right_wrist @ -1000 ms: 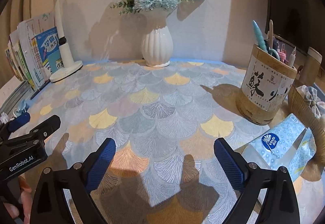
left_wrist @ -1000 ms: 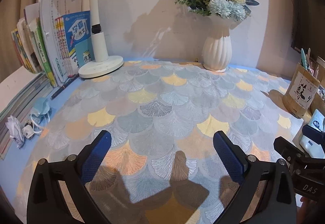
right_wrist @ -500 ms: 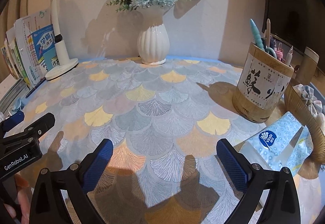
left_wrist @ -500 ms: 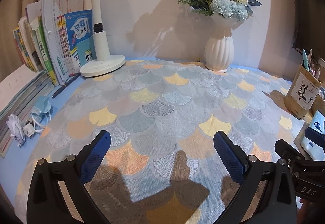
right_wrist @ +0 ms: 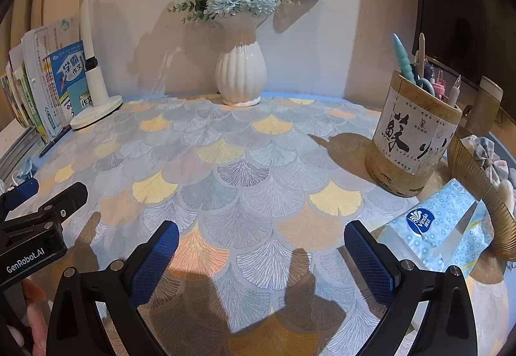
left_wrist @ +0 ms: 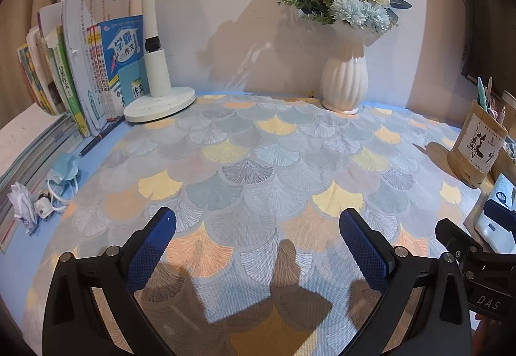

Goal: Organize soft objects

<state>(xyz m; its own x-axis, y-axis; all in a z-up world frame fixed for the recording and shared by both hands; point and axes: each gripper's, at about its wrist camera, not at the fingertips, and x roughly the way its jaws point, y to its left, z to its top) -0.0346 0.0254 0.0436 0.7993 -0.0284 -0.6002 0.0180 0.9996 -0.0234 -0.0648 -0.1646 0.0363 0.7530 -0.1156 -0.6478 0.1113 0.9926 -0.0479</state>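
A blue face mask (left_wrist: 64, 167) lies at the table's left edge beside a crumpled white tissue (left_wrist: 22, 206). A blue-dotted tissue pack (right_wrist: 438, 227) lies at the right, next to a woven basket (right_wrist: 474, 175) holding checked fabric pieces (right_wrist: 490, 159). My left gripper (left_wrist: 258, 227) is open and empty above the patterned mat. My right gripper (right_wrist: 261, 238) is open and empty, with the tissue pack just right of its right finger. Each gripper shows in the other's view, the right one (left_wrist: 477, 246) and the left one (right_wrist: 42, 211).
A white vase of flowers (left_wrist: 345, 82) stands at the back. A white desk lamp (left_wrist: 158, 98) and upright books (left_wrist: 80, 78) stand at the back left, with a pen (left_wrist: 100, 136) beside them. A bamboo pen holder (right_wrist: 416, 136) stands at the right.
Both grippers have shifted slightly, and the scene sits a little differently in each view. Both stay open and empty. No object has moved.
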